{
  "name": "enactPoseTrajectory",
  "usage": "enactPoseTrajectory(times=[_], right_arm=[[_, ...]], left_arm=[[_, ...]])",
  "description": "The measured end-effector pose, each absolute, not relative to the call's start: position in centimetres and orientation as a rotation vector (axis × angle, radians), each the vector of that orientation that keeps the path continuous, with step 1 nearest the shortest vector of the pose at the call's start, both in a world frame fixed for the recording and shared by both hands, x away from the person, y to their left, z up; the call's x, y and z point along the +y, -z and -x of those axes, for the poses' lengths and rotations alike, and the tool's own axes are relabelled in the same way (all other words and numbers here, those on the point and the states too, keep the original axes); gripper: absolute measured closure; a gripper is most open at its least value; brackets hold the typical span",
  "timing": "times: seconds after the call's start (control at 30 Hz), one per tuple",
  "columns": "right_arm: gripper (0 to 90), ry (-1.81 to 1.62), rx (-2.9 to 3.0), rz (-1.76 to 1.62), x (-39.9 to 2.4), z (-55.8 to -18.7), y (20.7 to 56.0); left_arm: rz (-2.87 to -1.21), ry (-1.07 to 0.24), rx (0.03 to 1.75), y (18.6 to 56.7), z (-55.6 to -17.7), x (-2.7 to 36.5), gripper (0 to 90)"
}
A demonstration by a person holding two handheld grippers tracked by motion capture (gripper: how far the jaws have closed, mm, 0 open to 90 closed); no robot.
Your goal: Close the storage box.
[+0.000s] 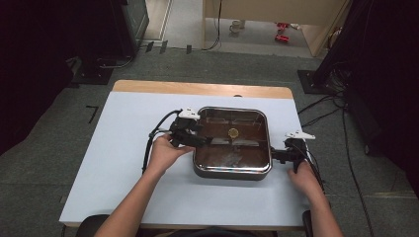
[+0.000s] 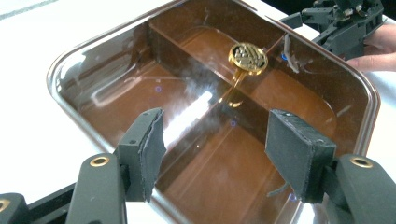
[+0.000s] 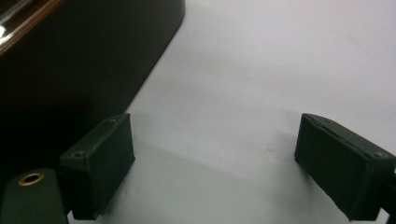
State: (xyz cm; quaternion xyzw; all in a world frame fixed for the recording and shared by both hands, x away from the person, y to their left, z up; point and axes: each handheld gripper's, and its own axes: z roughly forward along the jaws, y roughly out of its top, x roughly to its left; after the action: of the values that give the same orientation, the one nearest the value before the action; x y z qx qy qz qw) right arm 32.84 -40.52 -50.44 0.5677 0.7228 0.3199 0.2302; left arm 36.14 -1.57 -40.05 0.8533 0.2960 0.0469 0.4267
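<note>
The square, round-cornered steel pot (image 1: 232, 143) with a tinted brown glass lid (image 2: 196, 116) sits in the middle of the pale blue worktop (image 1: 113, 163), its far edge near the strip of bare wood (image 1: 197, 89). The left gripper (image 1: 200, 140) hangs over the pot's left rim with its jaws about half open and nothing between them; through the glass below them a divider splits the pot into compartments. The right gripper (image 1: 274, 156) rests low just beside the pot's right wall, jaws wide apart and empty.

The step in hand looks like a reach for the small round gold knob (image 2: 247, 57) at the lid's centre. To do it well, the left gripper should travel level across the glass without dragging on it, come down with one pad on each side of the knob's stem, and close under the disc rather than on its flat top, where the pads could slip. The right gripper could steady the pot's wall if the lid sticks.

The left gripper view gives the knob's patterned face, the glare on the glass and the other gripper with a hand (image 2: 373, 44) beyond the far rim. The high view places both forearms and the pot on the worktop. The right gripper view shows the dark outer wall (image 3: 70, 70) and bare surface between its pads.
</note>
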Motion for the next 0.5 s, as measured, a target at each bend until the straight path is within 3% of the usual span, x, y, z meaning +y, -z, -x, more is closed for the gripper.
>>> enactPoseTrajectory(times=[0.5], right_arm=[[11.2, -0.881, 1.987, -1.564, -40.5, -32.8, 50.4]], left_arm=[[-2.08, -0.141, 0.859, 42.0, -34.4, 3.1, 35.7]])
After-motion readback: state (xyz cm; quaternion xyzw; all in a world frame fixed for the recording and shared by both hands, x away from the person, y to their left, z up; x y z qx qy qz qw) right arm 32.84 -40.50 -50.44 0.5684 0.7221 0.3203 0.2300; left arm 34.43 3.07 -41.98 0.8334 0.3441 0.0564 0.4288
